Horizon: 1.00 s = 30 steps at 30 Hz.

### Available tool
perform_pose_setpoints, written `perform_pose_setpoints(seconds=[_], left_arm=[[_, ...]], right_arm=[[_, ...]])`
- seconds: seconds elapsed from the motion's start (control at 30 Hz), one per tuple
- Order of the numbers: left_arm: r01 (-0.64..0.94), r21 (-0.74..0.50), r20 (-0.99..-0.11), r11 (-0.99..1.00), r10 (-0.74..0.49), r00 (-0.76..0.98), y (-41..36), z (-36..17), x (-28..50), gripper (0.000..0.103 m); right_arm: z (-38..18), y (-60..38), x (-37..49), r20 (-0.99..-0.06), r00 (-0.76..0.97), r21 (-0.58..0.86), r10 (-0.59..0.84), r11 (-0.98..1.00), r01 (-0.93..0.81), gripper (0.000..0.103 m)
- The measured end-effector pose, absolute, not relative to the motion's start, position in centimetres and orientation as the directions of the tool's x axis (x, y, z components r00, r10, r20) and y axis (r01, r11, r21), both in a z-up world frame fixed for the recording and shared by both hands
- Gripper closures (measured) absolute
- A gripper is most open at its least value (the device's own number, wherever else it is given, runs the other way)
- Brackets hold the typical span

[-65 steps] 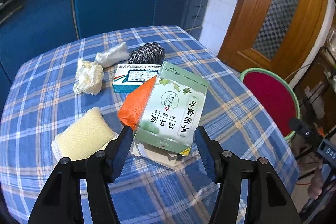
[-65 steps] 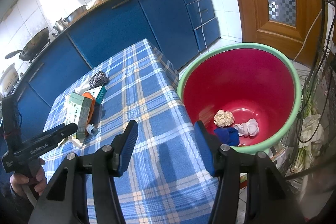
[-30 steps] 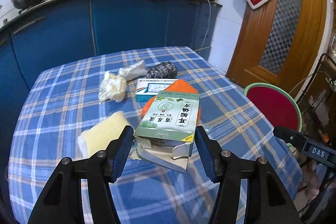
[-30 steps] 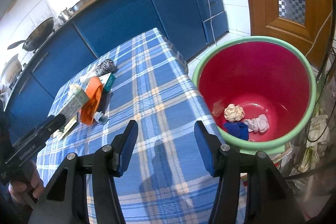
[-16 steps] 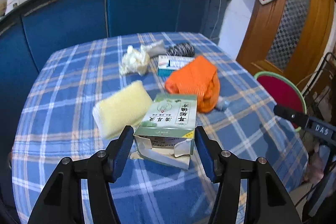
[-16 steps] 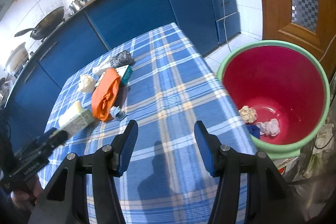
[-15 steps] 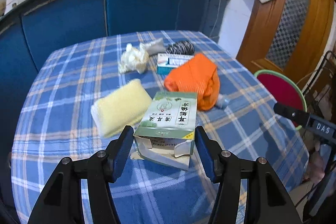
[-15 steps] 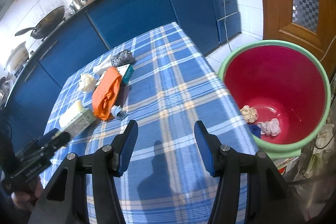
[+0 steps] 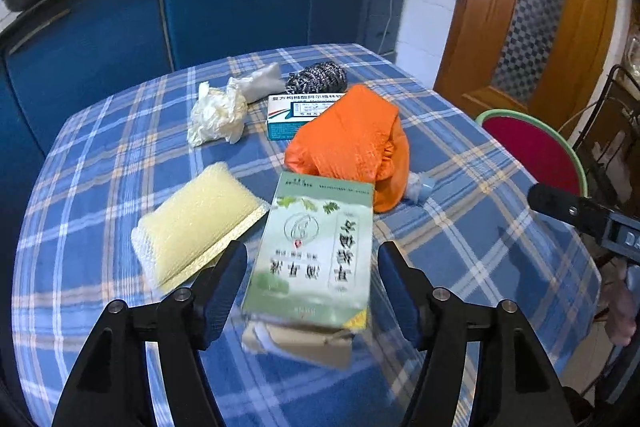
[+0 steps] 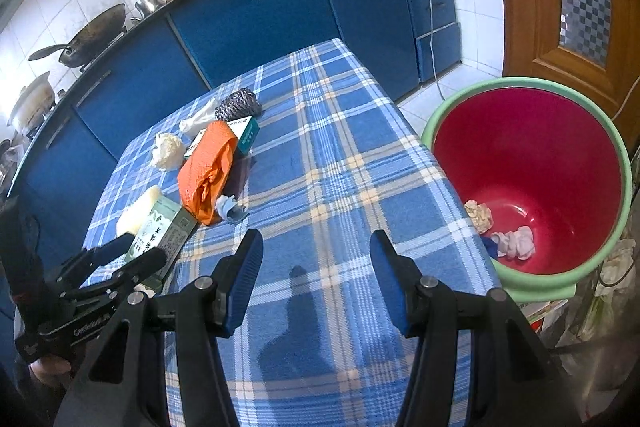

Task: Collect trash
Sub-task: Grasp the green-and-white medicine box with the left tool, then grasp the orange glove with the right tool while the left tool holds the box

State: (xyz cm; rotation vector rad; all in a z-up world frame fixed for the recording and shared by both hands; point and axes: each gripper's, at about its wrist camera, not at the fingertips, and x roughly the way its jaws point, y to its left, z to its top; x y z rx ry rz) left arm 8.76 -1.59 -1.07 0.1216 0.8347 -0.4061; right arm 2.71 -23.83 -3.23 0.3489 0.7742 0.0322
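The left tongs (image 9: 308,267) stand wide, their fingers on either side of the green box (image 9: 316,251) without touching it; the box is blurred and its torn end faces the camera. It lies over the counter (image 9: 100,163), just beside the sponge (image 9: 196,219) and the orange bag (image 9: 352,143). Behind them sit a crumpled tissue (image 9: 216,115), a white box (image 9: 296,111) and a steel scourer (image 9: 318,79). The right tongs (image 10: 316,283) hover wide and empty above the counter's checked cloth. The red bin (image 10: 536,179) stands on the floor by the counter's edge, with paper wads (image 10: 516,243) at its bottom.
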Motion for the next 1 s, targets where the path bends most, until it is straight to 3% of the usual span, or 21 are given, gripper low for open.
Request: perform_pose_setpoints(seconds=[0.17, 0.23, 1.0], left_arm=[[0.37, -0.075, -0.748, 0.926, -0.298, 0.593, -1.8, -1.6, 9.7, 0.034], [0.362, -0.083, -0.744, 0.929, -0.299, 0.598, -1.7, -1.6, 9.7, 0.04], [0.164, -0.135, -0.667, 0.977, -0.212, 0.715, 2.1, 2.1, 9.0, 0.045]], right_arm=[[-3.3, -23.8, 3.0, -0.684, 0.713, 0.314, 0.154, 0.944, 0.097, 0.045], [-3.4, -23.8, 3.1, -0.686, 0.711, 0.314, 0.155, 0.945, 0.097, 0.045], [-3.5, -19.2, 8.5, -0.71, 0.651, 0.3, 0.268, 0.952, -0.066, 0.045]])
